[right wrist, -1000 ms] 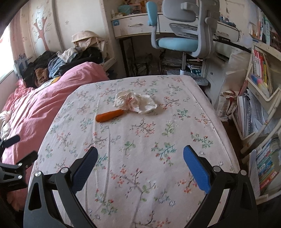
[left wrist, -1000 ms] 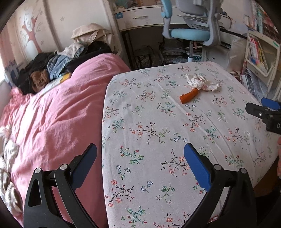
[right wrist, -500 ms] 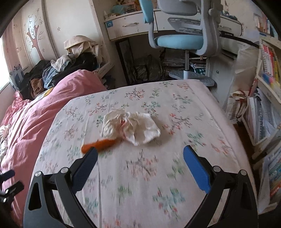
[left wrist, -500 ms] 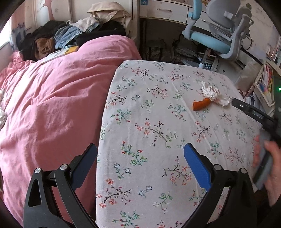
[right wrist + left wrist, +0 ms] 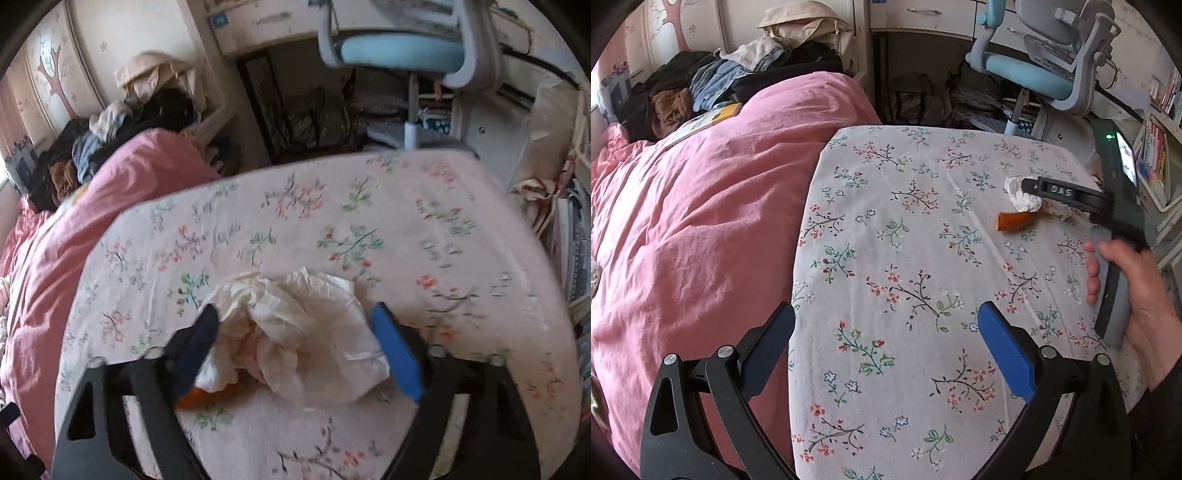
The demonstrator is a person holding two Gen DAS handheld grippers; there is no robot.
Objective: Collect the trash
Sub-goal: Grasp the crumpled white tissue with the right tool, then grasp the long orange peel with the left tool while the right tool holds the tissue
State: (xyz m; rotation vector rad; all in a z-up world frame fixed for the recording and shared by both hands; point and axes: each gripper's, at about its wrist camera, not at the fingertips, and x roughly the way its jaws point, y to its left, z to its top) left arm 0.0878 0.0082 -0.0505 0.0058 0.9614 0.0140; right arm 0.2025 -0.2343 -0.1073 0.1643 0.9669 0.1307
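A crumpled white tissue with reddish stains lies on the floral bed sheet; an orange piece of trash lies beside it, partly under it. My right gripper is open, its jaws on either side of the tissue. In the left wrist view the right gripper reaches over the tissue, next to the orange piece. My left gripper is open and empty above the sheet's near part.
A pink duvet covers the bed's left side, with a pile of clothes behind it. A blue desk chair and desk stand beyond the bed. Bookshelves line the right side.
My right gripper has moved forward across the bed until its open jaws straddle the tissue. My left gripper has turned a little left and stayed open.
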